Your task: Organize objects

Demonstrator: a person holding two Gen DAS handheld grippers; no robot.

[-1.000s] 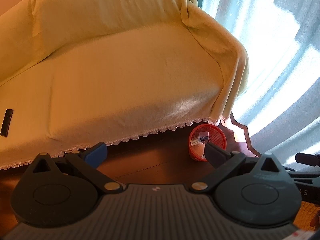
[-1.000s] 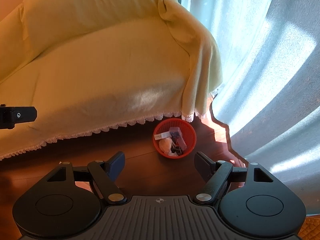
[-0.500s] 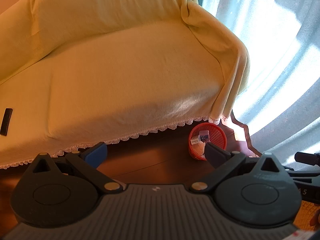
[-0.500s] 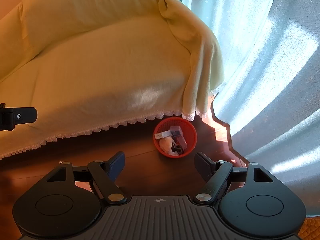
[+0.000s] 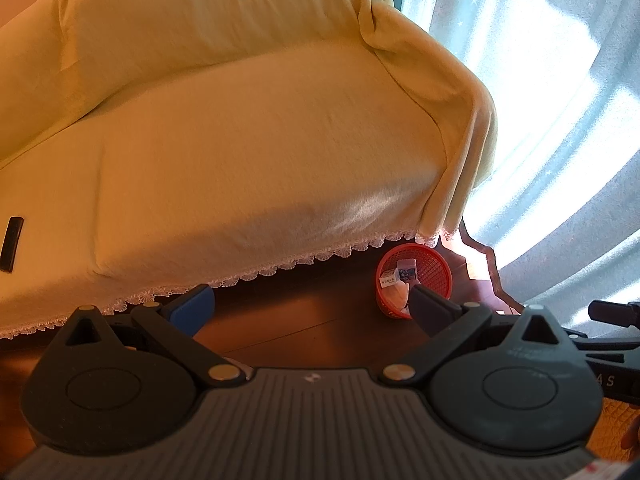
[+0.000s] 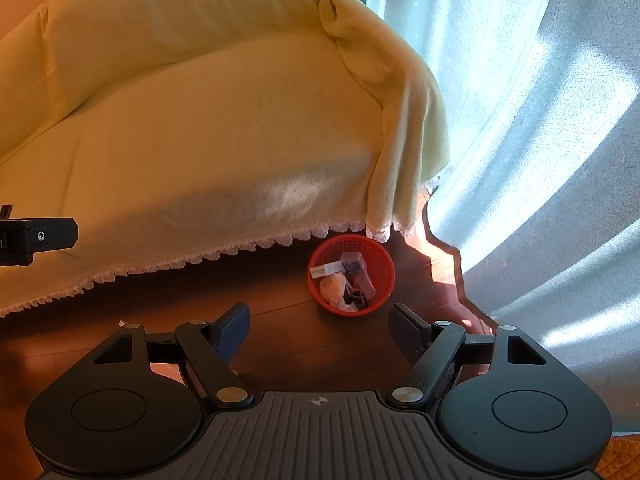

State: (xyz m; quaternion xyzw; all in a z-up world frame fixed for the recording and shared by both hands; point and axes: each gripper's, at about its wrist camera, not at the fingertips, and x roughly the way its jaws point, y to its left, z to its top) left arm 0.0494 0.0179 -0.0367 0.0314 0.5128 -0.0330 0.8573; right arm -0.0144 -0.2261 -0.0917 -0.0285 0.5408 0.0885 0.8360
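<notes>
Sofa cover point(image 5: 240, 140) carries dark remote point(image 5: 11, 244); left hand-held gripper point(image 5: 308, 304) and right hand-held gripper point(image 6: 318, 328) gape empty. Risk: tipping red basket point(image 6: 351, 274) when reaching across.

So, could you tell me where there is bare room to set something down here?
The sofa seat is bare from the dark flat object at its left end to the draped armrest. The wood floor between the lace hem and both open grippers is free too. The red basket by the curtain is crowded.
</notes>
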